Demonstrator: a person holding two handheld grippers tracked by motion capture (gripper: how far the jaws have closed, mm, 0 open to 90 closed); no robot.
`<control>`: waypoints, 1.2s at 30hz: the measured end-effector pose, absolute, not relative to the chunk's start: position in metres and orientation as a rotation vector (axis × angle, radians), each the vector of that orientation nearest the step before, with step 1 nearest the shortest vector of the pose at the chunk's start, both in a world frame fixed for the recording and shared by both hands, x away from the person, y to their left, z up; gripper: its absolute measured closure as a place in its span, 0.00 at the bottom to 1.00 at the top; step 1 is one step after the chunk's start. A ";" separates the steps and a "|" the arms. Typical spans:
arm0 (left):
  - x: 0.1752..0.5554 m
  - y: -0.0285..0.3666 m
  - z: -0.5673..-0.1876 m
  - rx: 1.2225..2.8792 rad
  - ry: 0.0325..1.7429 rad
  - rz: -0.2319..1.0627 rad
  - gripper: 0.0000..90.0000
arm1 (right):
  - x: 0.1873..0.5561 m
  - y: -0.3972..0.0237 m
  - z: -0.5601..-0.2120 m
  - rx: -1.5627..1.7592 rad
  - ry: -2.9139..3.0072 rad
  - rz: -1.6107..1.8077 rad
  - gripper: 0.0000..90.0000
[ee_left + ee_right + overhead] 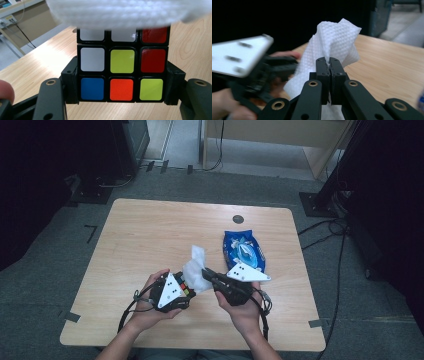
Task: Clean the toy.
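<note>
Clamping the multicoloured plastic puzzle cube above the wooden table, the left tool meets the right tool, pinched on a white textured paper wipe draped against the cube's top.

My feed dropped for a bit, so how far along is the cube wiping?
Done: a wipe is out of the blue pack and pinched in the right hand-held gripper; the left hand-held gripper clamps the puzzle cube. In hand: the wipe lies over the cube's top edge. Left: the other faces, which I cannot tell are wiped or not, then setting both down on the table.
</note>
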State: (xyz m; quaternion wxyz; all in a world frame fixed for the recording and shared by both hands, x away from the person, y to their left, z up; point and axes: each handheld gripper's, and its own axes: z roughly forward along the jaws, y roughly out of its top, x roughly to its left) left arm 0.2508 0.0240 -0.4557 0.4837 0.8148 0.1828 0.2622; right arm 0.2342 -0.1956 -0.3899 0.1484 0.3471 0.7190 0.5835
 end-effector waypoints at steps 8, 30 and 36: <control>0.248 0.023 -0.451 1.953 0.405 0.605 0.38 | 0.238 -0.191 -0.403 1.047 2.094 1.689 0.99; 0.253 0.019 -0.456 1.955 0.400 0.567 0.38 | 0.249 -0.217 -0.407 1.190 2.034 1.685 0.99; 0.251 0.022 -0.452 1.930 0.406 0.558 0.38 | 0.239 -0.200 -0.399 1.080 2.088 1.717 0.99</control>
